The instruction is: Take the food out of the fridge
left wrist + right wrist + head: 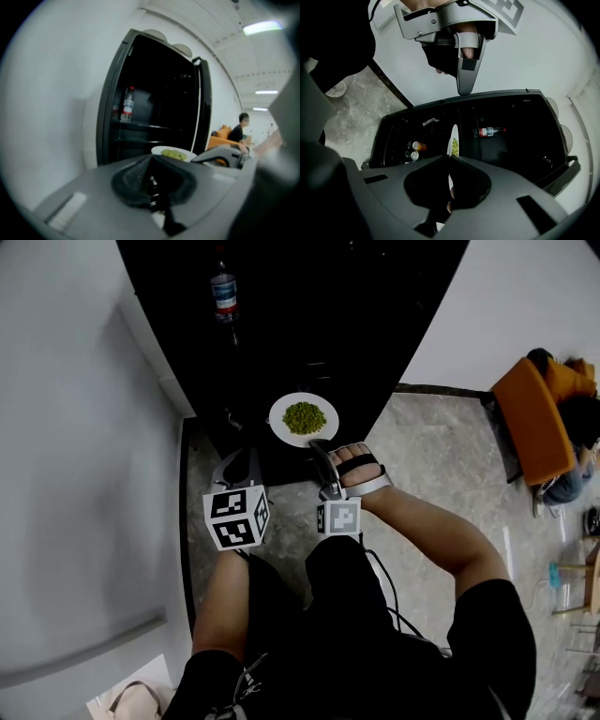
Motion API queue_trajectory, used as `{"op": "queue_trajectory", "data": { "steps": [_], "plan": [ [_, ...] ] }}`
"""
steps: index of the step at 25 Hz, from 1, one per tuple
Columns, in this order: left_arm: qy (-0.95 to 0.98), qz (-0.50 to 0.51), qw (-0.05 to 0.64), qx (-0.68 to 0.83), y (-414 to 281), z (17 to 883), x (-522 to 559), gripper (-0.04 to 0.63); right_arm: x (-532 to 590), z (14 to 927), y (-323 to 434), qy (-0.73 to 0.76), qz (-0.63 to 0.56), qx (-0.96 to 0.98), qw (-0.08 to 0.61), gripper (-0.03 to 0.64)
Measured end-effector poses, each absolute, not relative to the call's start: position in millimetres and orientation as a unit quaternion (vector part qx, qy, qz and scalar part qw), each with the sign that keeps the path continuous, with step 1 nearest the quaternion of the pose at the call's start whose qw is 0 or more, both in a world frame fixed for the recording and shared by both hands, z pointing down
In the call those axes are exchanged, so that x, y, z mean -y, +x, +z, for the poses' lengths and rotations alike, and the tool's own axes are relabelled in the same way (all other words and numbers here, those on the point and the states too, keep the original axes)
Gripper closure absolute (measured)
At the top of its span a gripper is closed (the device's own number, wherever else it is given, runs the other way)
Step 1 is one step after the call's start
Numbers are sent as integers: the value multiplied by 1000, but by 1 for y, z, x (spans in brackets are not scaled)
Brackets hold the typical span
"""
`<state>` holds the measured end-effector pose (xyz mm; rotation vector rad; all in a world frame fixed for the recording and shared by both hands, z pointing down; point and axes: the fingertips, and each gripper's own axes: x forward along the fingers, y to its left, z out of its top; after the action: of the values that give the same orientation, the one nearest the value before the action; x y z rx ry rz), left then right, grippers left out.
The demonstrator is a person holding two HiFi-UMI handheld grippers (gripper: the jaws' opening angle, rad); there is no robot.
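The plate of green food (304,418) was pinched at its rim by the right gripper (449,158) in front of the open fridge (281,315); the left gripper (151,159) (empty) had its jaws pressed together.

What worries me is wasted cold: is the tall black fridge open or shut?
Open: the tall black fridge shows dark shelves and a plastic bottle inside.

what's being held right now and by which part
The right gripper is shut on the plate of peas, pinching its near rim. The left gripper is shut and empty.
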<state>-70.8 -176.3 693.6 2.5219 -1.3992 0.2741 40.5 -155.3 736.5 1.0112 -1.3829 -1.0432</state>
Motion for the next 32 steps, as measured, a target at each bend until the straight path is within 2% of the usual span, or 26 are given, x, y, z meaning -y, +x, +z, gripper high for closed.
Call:
{"op": "queue_trajectory", "data": {
  "steps": [5,14,18,24,32],
  "plan": [
    [866,118,120,472,-77,602,159,595,132,657,25,411,-421,599,543,611],
    [847,116,166,491,-98,412,124,595,79,466,5,386,-407,627,541,612],
    [847,104,151,500,-101,340,116,595,69,396,4,389,-412,629,533,612],
    [854,100,122,496,-92,298,112,595,65,344,12,420,-417,617,519,612],
    [862,96,109,486,-80,278,107,595,64,323,17,427,-423,606,521,612]
  ]
}}
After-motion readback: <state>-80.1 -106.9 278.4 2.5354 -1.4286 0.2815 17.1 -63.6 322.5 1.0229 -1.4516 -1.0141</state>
